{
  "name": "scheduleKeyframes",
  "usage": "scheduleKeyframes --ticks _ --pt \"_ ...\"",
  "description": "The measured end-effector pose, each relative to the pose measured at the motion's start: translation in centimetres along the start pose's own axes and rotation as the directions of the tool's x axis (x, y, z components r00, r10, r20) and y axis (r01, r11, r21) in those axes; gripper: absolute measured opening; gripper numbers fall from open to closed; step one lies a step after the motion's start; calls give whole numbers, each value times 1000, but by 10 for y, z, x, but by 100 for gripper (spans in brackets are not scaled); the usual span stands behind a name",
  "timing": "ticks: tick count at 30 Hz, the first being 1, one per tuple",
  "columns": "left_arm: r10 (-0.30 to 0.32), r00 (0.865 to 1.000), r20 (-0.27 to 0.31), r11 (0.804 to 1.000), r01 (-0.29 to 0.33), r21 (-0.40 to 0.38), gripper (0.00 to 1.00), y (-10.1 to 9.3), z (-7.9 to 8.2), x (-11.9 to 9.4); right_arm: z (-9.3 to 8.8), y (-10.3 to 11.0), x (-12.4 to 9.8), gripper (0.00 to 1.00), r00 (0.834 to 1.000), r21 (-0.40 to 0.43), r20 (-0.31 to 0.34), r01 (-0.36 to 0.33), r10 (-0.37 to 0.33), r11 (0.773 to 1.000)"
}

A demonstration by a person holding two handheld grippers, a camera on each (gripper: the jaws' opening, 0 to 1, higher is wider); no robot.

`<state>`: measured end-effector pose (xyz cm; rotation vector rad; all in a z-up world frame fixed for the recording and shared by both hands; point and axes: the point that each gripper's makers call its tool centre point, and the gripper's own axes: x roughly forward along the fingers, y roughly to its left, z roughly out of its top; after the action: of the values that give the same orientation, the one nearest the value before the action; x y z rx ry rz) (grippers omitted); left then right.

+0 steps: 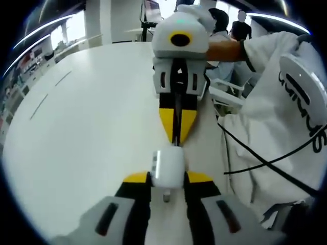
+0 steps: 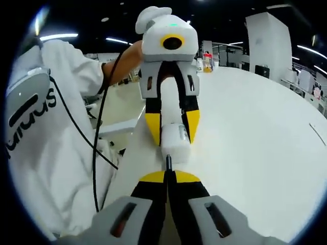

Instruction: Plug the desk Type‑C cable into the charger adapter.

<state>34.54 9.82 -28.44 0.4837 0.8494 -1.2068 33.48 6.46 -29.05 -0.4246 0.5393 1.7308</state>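
The charger adapter looks like smooth white plastic, faintly glossy. The worktop is a smooth, matt white. The person's sleeve is soft white cloth.

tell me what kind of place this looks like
Probably an open-plan office or lab hall. A large white tabletop fills the foreground, long ceiling strip lights run overhead, and white chairs stand by people at the far edge. The left gripper holds a white charger adapter.
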Motion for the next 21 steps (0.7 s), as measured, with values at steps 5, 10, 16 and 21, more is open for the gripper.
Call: scheduleKeyframes --ticks 5,10,16,21 --pt "2 1000 15 999 -2 -43 24 2 1 1 3 1 1 0 1000 3 -5 4 -4 1000" --pt "3 1000 5 996 -3 -95 24 2 2 6 6 1 7 0 998 66 -64 28 -24 997" --pt "6 1000 -3 998 -6 -69 26 -1 0 7 5 5 8 1 997 16 -59 41 -40 999" --pt "-2 1000 13 998 3 -67 26 -1 -1 6 5 5 8 3 998 -57 -19 57 -59 997"
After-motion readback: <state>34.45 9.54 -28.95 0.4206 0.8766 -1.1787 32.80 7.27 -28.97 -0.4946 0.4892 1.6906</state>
